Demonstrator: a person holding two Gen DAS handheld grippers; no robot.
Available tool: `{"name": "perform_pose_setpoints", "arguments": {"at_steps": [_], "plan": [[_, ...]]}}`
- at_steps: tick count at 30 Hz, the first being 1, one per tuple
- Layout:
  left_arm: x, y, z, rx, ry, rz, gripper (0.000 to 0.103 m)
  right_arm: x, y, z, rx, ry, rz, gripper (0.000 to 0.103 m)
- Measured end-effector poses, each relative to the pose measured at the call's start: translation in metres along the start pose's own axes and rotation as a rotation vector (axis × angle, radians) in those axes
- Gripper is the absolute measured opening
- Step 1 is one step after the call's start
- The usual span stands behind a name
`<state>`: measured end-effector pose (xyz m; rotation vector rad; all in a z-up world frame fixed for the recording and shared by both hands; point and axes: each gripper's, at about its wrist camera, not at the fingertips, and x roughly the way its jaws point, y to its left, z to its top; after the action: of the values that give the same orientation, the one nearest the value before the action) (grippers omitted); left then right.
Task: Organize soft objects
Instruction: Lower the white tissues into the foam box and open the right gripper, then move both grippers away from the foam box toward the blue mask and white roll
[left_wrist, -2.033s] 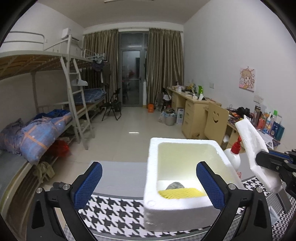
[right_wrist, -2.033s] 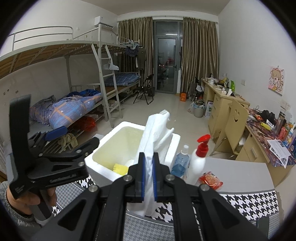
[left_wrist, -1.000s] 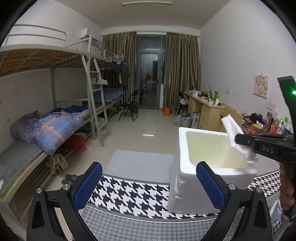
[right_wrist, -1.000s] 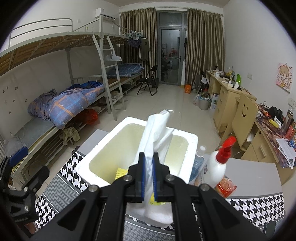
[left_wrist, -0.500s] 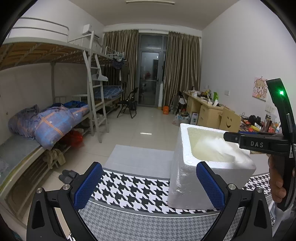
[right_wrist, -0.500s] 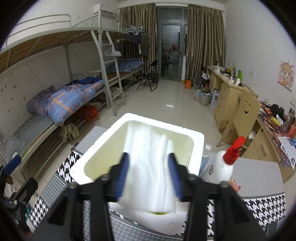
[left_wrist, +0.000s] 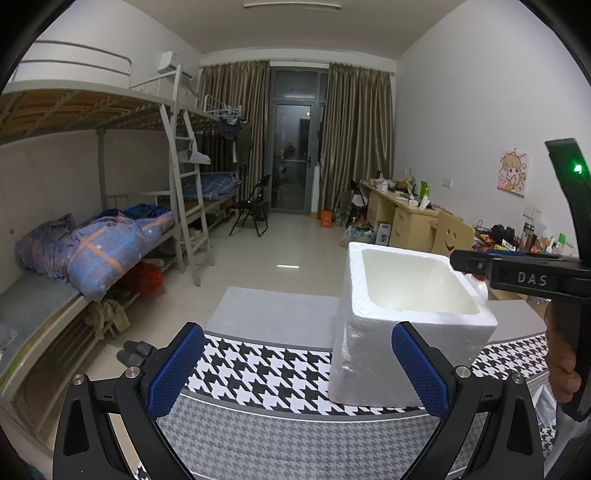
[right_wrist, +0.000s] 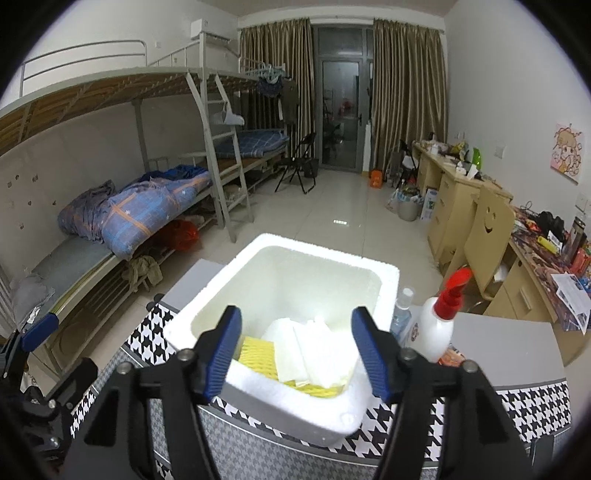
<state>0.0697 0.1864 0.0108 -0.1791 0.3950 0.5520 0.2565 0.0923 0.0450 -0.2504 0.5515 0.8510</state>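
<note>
Only readable text I can spot is "DAS" in light raised letters on the black arm of the right claw (left_wrist: 532, 277). Bottle label and desk clutter are too blurry to read.

Ahead of my tongs the houndstooth table cover (right_wrist: 532, 402) carried the foam box (right_wrist: 229, 277); spray bottle (right_wrist: 436, 328) and clear bottle (right_wrist: 400, 312) stood right of it.

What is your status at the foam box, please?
Right gripper opening, nothing between its pads. Left gripper open, empty. White cloth lies in foam box on yellow sponge. Nothing in the way.
</note>
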Motion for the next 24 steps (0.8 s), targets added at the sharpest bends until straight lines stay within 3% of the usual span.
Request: {"name": "perform_pose_setpoints", "arguments": {"at_steps": [7, 24], "plan": [[-0.019, -0.005, 0.002, 0.005, -0.018, -0.013, 0.102, -0.032, 0.004, -0.006, -0.004, -0.058, -0.012, 0.085], [-0.059, -0.017, -0.006, 0.008, -0.043, -0.061, 0.102, -0.078, 0.005, -0.03, 0.014, -0.098, -0.017, 0.089]]}}
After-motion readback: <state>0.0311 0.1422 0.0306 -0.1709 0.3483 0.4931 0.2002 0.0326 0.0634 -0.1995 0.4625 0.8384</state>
